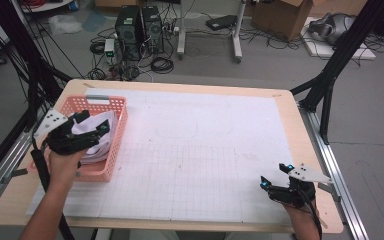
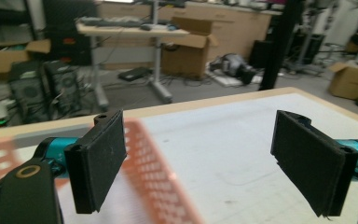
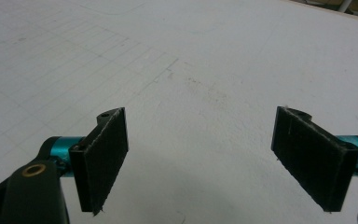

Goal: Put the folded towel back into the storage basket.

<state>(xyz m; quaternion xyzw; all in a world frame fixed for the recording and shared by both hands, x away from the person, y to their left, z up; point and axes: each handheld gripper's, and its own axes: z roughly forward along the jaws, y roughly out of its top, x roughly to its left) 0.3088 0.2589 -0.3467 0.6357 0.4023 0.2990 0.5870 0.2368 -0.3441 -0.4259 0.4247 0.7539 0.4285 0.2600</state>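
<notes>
Left gripper (image 1: 87, 125) hovers over pink basket (image 1: 118, 131) at table's left, jaws wide, empty. White cloth (image 1: 96, 136) lies bundled in basket, directly beneath it. Right gripper (image 1: 276, 181) far right, near edge, also wide, well apart. Left nearer.

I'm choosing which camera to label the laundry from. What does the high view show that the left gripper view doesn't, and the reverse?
High view: the white cloth lying in the pink basket, the left tool above it, and the right tool near the table's right corner.

Left gripper view: its own open jaws close up, plus a desk and cardboard boxes across the room.

Both: the pink basket's wall and the white gridded mat.
</notes>
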